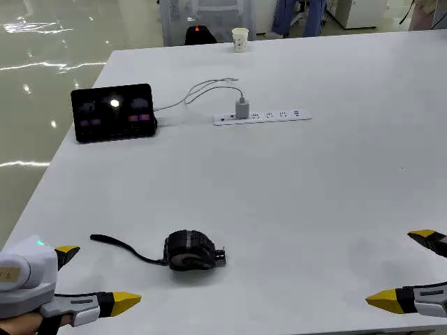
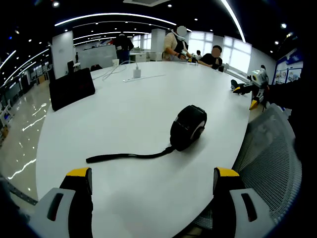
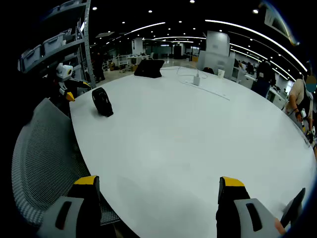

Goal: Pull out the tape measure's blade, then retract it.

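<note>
Head view: looks down on a white table (image 1: 314, 188) with the tape measure (image 1: 190, 251) lying near the front edge, blade wound in, black wrist strap (image 1: 119, 246) trailing off to the left. Puts the left gripper (image 1: 96, 277) low at the left, near the strap's end, and the right gripper (image 1: 401, 268) low at the right, well apart from the case. Both spread wide, yellow tips gripping nothing. Further back, takes in a dark tablet (image 1: 113, 113), a power strip (image 1: 262, 116) and a paper cup (image 1: 239, 39). Left gripper view: brings the case close, dead ahead between the parted jaws, untouched, and adds a grey mesh chair (image 2: 267, 163) at the right. Right gripper view: sets the case far off to the left, beside the other gripper.
</note>
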The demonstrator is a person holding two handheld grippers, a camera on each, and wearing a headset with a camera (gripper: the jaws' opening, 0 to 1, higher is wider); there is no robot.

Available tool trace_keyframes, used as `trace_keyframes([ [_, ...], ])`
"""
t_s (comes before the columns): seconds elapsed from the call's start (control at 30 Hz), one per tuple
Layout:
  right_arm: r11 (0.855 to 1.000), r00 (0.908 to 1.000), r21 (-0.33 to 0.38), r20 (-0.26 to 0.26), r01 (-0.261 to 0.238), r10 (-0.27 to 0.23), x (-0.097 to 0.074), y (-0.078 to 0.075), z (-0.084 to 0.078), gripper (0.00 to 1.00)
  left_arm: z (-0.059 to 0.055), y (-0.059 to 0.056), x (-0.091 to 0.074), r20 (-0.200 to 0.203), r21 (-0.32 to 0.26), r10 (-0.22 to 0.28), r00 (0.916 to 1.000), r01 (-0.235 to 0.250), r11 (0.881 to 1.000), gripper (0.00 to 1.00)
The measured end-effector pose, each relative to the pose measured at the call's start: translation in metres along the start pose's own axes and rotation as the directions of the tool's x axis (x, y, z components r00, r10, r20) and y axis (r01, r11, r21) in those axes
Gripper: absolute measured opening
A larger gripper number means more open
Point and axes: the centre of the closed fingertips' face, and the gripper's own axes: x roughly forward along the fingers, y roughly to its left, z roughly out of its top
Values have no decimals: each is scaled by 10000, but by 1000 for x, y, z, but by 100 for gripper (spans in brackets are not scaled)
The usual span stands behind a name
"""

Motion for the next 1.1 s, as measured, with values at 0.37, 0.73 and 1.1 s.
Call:
trace_keyframes([
  [0.37, 9997, 10000, 222, -24, -42, 43, 1, 3, -4, 99, 1, 0, 2, 35, 20, -65, 10000, 65, 10000, 99],
  [0.73, 9994, 10000, 354, 36, 58, -59, 0, -1, -5, 99, -2, 1, 2, -20, -85, 20, 10000, -20, 10000, 99],
  [1.1, 9997, 9996, 65, 184, -228, 227, 4, 6, -3, 99, -2, 3, 4, 20, -90, 263, 9997, -262, 9996, 99],
])
